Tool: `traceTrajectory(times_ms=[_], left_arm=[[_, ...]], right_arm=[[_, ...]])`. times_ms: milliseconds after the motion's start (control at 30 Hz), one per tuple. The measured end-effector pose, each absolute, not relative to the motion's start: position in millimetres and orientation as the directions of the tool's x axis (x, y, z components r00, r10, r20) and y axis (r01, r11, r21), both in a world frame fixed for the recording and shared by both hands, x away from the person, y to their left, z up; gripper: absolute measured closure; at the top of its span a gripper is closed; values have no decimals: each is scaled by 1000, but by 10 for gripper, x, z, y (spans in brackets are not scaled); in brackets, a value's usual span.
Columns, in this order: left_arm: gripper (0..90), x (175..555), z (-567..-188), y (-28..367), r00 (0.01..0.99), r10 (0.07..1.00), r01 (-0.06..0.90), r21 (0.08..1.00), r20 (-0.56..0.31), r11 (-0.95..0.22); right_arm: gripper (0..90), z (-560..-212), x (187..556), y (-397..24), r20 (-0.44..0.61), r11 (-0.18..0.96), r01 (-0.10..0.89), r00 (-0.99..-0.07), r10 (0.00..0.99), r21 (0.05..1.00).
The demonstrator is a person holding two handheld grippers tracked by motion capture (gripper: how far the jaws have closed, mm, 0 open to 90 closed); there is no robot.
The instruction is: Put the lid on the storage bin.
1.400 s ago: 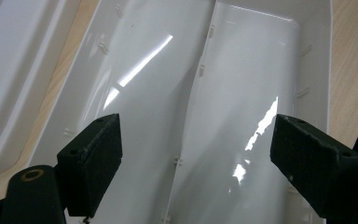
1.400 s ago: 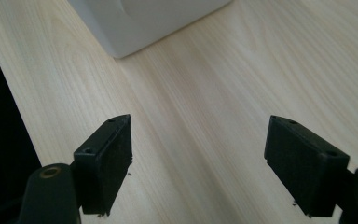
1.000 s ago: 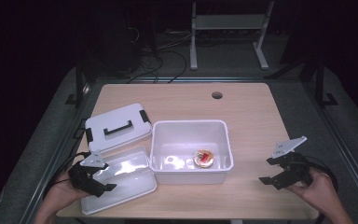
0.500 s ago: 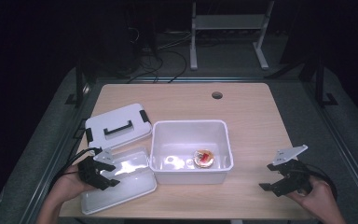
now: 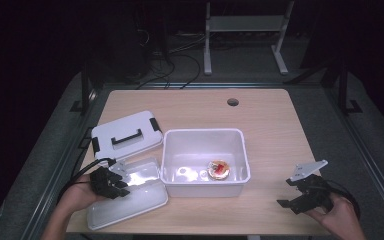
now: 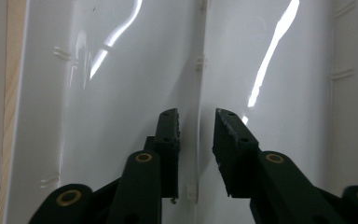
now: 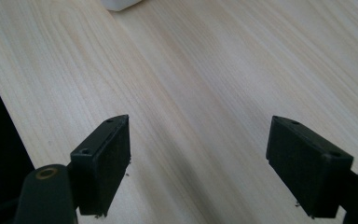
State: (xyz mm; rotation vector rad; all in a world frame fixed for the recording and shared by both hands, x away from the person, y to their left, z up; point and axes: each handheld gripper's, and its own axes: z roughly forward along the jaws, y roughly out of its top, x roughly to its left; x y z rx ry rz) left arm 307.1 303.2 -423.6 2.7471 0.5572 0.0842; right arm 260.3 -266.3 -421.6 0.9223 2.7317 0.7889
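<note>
From the high view, the left gripper (image 5: 114, 181) is sitting over the clear lid (image 5: 130, 192) at the wooden table's (image 5: 270, 125) near-left corner, while the right gripper (image 5: 300, 192) is hovering above bare wood, well apart from the open white bin (image 5: 205, 150) holding a small round item (image 5: 218, 169). A white handled lid (image 5: 125, 135) is lying just behind. In the left gripper view, the jaws are standing narrowly parted astride a raised ridge (image 6: 199, 93) of the lid, gripping nothing. In the right gripper view, the jaws are spreading wide over wood, empty.

White open bin (image 5: 202, 160) sits mid-table, holding a small round red-and-yellow item (image 5: 218, 169), perhaps food. Two white lids lie at its left: handled lid (image 5: 125, 135), plain lid (image 5: 132, 192).
</note>
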Motion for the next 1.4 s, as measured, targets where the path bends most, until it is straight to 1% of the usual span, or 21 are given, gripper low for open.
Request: traceTrajectory(times_ms=[133,267,400,433,633,933,1167,1333,1400], left_arm=[[757,3108,-4254,3015,925,380,365,321,-17,-874],[775,3135,-4265,3008,926,377,367,310,-30,-877],[873,3154,-4277,3001,929,368,363,308,-44,-880],[880,3153,-4280,2998,929,366,362,310,-47,-879],[889,3161,-4268,3005,930,363,361,295,-52,-884],[889,3089,-4169,3116,926,374,371,314,-54,-874],[889,2987,-3967,3240,926,376,367,335,-40,-868],[890,2926,-3826,3327,928,372,358,327,-21,-874],[890,2896,-3768,3369,926,376,360,340,-18,-869]], right_arm=[[212,-4209,2594,-2677,22,665,522,-795,607,534],[211,-4215,2592,-2685,24,664,525,-793,608,533],[212,-4231,2593,-2688,26,663,527,-792,610,532],[212,-4232,2594,-2689,26,663,527,-793,609,532],[211,-4242,2603,-2677,26,664,524,-795,606,533],[199,-4269,2617,-2657,24,669,527,-794,607,524],[197,-4290,2621,-2636,24,672,531,-793,609,516],[197,-4303,2626,-2628,23,675,532,-794,608,511],[196,-4302,2626,-2630,24,674,533,-793,609,512]])
